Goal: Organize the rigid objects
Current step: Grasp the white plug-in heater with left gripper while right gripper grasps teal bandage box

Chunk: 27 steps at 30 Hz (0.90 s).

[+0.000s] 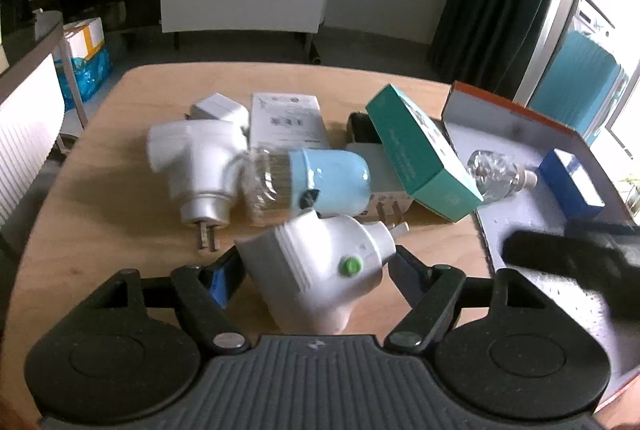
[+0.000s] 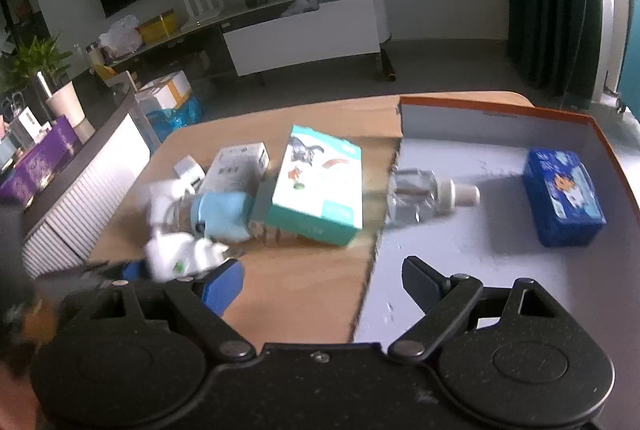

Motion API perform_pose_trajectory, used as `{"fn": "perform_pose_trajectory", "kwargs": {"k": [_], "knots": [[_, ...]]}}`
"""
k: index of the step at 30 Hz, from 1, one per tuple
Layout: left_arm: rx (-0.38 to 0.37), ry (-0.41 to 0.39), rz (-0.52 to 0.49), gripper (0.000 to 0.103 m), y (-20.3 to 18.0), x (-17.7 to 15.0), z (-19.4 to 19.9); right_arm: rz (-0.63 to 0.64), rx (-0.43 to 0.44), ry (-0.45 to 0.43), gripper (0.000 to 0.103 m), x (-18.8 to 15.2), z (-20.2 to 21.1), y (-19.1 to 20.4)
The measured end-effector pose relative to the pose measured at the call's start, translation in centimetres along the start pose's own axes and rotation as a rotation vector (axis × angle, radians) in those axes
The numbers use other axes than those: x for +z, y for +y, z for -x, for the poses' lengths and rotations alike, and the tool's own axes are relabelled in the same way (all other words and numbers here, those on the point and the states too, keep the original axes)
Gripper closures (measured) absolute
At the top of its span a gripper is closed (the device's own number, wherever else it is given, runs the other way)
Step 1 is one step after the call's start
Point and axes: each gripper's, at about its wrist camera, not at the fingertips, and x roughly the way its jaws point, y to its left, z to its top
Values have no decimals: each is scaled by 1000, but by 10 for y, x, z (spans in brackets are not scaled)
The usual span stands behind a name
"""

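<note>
My left gripper (image 1: 314, 258) is shut on a white plug-in device with a green button (image 1: 320, 266), which sits tilted between its pads just above the wooden table (image 1: 120, 230). The same device (image 2: 180, 254) shows blurred at the left of the right wrist view. My right gripper (image 2: 322, 282) stands open with nothing between its fingers, over the near edge of an orange-rimmed grey tray (image 2: 500, 118). In the left wrist view the right gripper (image 1: 572, 258) is a dark blur over the tray (image 1: 520, 134). A blue box (image 2: 564, 198) and a clear bottle (image 2: 420, 198) lie in the tray.
On the table lie a teal box (image 1: 420, 158), a light blue device with a clear bottle (image 1: 328, 182), another white plug-in device (image 1: 196, 158), a white box (image 1: 286, 118) and a small white adapter (image 1: 216, 108). Behind are cabinets and a dark curtain.
</note>
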Motion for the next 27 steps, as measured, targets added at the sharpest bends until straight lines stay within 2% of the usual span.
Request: {"fn": "perform_pose_trajectory", "kwargs": {"k": [5,10,17,20,21,22,27], "knots": [[-12,-16,36,27,13,1,15,-35,35,26,1,31,-32,-1],[-26,-42,67,28,24,5,24,-47,9,80,1,54,-67,-4],[-46,-68,100,28,34,13,25,-88,14,181,1,65,-108,-14],[-42,-70,109,28,38,14,23,-67,33,181,1,66,-113,-10],[-42,-70,114,28,39,14,22,-72,56,200,4,67,-114,-9],[-38,-70,117,28,40,14,22,-77,66,209,14,64,-114,-8],[-23,-73,125,28,42,12,25,-29,57,148,14,52,-91,1]]}}
